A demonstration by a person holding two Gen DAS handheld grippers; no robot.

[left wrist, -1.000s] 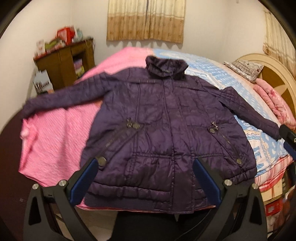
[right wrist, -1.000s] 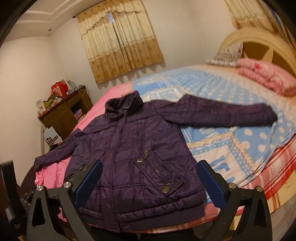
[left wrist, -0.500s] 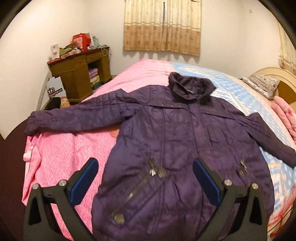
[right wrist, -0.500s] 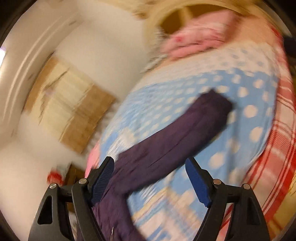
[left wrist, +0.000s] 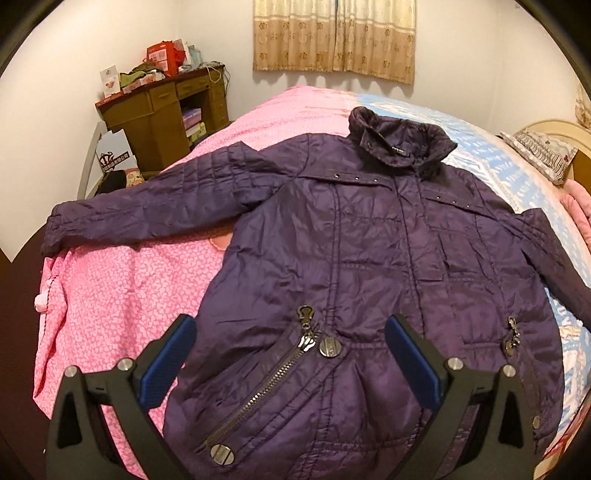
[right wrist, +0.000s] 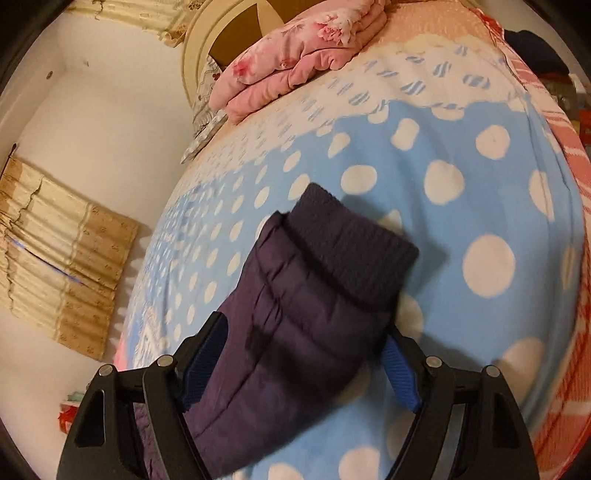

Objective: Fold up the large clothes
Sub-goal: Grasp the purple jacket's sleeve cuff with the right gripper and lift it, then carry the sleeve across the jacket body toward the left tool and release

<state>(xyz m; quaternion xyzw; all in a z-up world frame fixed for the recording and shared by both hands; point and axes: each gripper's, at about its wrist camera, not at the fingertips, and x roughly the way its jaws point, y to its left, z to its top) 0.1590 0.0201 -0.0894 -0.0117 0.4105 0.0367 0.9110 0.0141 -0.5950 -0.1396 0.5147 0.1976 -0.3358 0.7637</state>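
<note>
A dark purple quilted jacket [left wrist: 369,258] lies face up on the bed, zipped, collar far, both sleeves spread out. My left gripper [left wrist: 291,325] hovers open above its lower front, near the pocket zipper [left wrist: 266,384], with nothing between its fingers. In the right wrist view the jacket's right sleeve [right wrist: 295,332] with its knit cuff [right wrist: 351,251] lies on the blue dotted blanket [right wrist: 443,155]. My right gripper [right wrist: 306,328] straddles this sleeve just behind the cuff. Its jaws are closing, the sleeve fills the gap, and the pads are not clearly pressing on it.
A pink cover [left wrist: 110,295] drapes the bed's left half, where the left sleeve [left wrist: 147,214] reaches the edge. A folded pink quilt [right wrist: 295,55] and a pillow [left wrist: 543,151] lie by the headboard [right wrist: 229,33]. A cluttered wooden desk [left wrist: 162,110] stands at the far left.
My right gripper swung from facing the whole jacket to the right sleeve's end, rolled, and narrowed around it. My left gripper moved in over the jacket's lower front.
</note>
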